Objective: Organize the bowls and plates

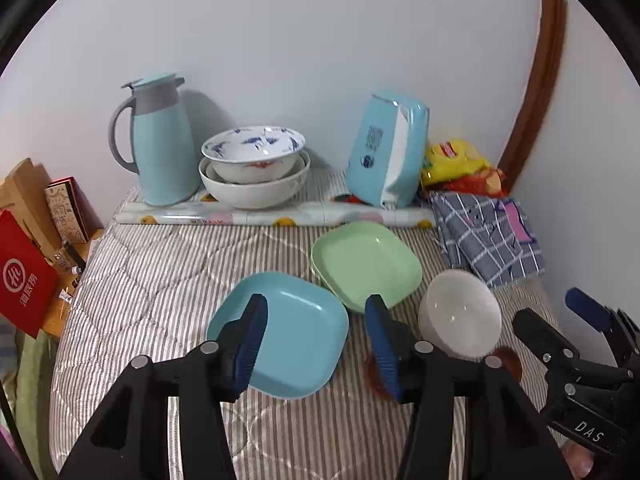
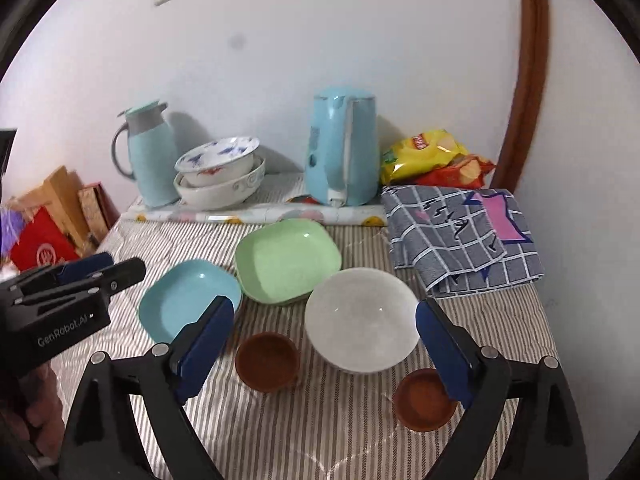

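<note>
both grippers are spread wide with nothing held: the left gripper hangs over the blue plate at lower centre, the right gripper straddles the white bowl. the striped bed cover looks soft, so a plate may tip when nudged, and the small brown dishes sit close enough to get bumped.

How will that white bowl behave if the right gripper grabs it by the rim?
The white bowl looks glazed and glossy, so its rim may slip between the fingers. It appears to be ceramic, likely heavy for its size and breakable if dropped. It sits on soft striped bedding, so a push could tip it rather than slide it.
</note>
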`<state>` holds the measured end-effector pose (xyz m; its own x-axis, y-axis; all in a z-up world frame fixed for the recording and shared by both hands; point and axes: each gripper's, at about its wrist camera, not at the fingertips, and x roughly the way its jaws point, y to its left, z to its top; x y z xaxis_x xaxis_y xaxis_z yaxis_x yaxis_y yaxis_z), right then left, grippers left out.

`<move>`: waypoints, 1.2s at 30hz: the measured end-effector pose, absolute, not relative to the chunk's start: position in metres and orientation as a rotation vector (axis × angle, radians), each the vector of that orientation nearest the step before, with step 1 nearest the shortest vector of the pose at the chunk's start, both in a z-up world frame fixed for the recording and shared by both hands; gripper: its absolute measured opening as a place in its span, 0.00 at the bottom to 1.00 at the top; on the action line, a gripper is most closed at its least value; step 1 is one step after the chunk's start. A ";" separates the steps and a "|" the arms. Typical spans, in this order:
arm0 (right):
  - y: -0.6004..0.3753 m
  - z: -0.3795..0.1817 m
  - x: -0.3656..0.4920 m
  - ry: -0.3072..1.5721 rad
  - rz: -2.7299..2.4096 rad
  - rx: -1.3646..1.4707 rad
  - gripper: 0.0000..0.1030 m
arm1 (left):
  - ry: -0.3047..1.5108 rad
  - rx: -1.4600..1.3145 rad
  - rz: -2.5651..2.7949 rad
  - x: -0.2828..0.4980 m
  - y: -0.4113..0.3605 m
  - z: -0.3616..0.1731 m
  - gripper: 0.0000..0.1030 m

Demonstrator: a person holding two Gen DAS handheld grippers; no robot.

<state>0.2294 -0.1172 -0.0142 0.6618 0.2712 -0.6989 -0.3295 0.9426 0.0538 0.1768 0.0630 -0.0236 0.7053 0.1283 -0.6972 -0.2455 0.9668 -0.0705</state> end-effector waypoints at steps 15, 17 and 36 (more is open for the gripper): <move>-0.123 -0.016 0.259 0.784 0.335 -0.086 0.89 | 0.763 -0.164 0.176 0.209 0.068 -0.028 0.48; -0.120 -0.018 0.265 0.782 0.343 -0.092 0.89 | 0.768 -0.162 0.188 0.215 0.071 -0.032 0.48; -0.104 -0.051 0.354 0.854 0.344 -0.083 0.89 | 0.801 -0.137 0.318 0.295 0.100 -0.067 0.48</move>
